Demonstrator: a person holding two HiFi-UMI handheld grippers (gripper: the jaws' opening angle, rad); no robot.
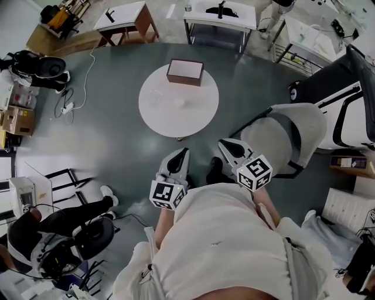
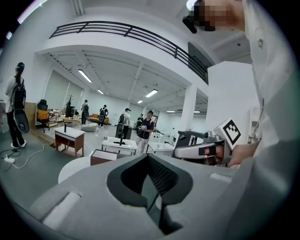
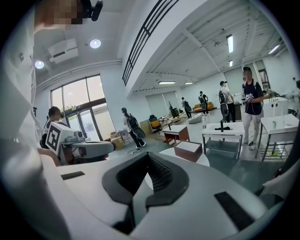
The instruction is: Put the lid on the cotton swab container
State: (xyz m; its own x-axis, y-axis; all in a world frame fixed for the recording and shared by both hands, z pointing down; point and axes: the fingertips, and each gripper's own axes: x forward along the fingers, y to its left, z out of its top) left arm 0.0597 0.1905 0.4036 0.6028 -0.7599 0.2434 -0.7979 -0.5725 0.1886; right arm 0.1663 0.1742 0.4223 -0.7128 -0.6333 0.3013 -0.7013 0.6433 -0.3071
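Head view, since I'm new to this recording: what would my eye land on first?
The round white table stands alone in the middle of the grey floor, with a brown, white-topped box at its far edge. Nearer the camera, the left tongs and right tongs are held side by side, short of the table, both shut and empty.

Open lab hall, white worktables, mezzanine railing, strip lights
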